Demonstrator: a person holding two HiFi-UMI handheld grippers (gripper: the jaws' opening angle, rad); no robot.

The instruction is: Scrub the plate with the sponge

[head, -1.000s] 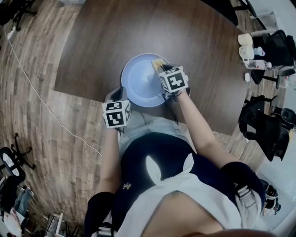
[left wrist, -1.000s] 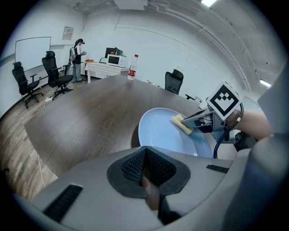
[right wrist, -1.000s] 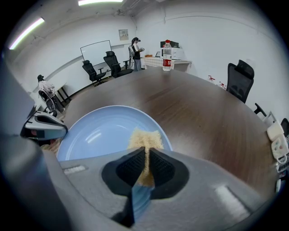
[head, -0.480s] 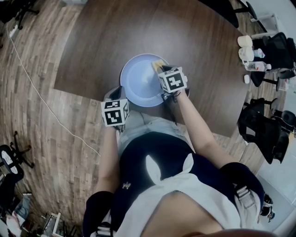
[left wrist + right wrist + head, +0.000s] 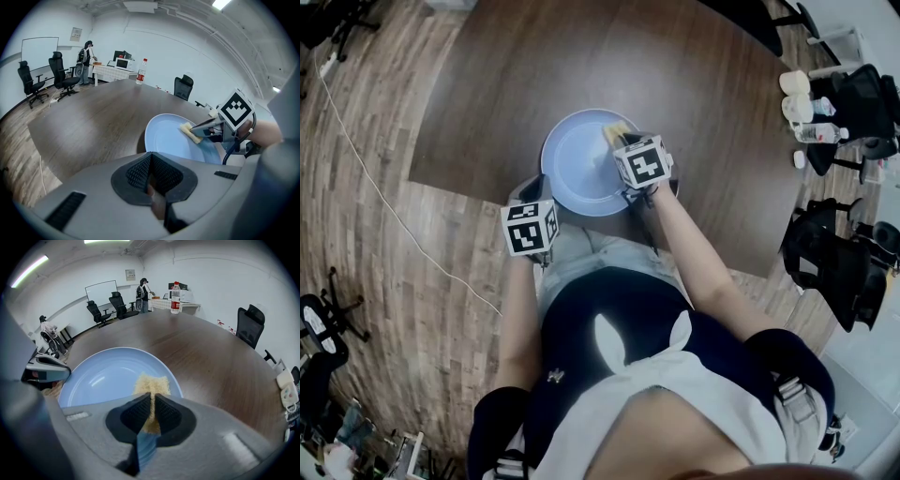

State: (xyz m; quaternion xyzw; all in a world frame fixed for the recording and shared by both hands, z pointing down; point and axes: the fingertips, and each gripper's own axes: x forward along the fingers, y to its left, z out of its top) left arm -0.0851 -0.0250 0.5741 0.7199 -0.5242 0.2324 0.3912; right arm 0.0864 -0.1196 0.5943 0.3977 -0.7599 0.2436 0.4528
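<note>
A pale blue plate (image 5: 577, 164) lies near the front edge of the dark wooden table (image 5: 675, 75). My right gripper (image 5: 622, 141) is shut on a yellow sponge (image 5: 614, 129) and presses it onto the plate's right part. In the right gripper view the sponge (image 5: 151, 384) sticks out past the shut jaws (image 5: 152, 401) onto the plate (image 5: 103, 376). My left gripper (image 5: 541, 187) is shut, its tip against the plate's near-left rim, with nothing seen between its jaws (image 5: 152, 161). From the left gripper view the plate (image 5: 166, 136), sponge (image 5: 191, 131) and right gripper (image 5: 208, 127) lie ahead to the right.
A water bottle (image 5: 175, 297) stands at the table's far end. Office chairs (image 5: 247, 326) ring the table, and a whiteboard (image 5: 101, 290) and people are at the back of the room. Bags and small items (image 5: 811, 103) sit on the right. A cable (image 5: 366, 178) runs over the wooden floor.
The right gripper with the sponge has slid a little to the left across the plate. The plate and left gripper have also shifted slightly left.
</note>
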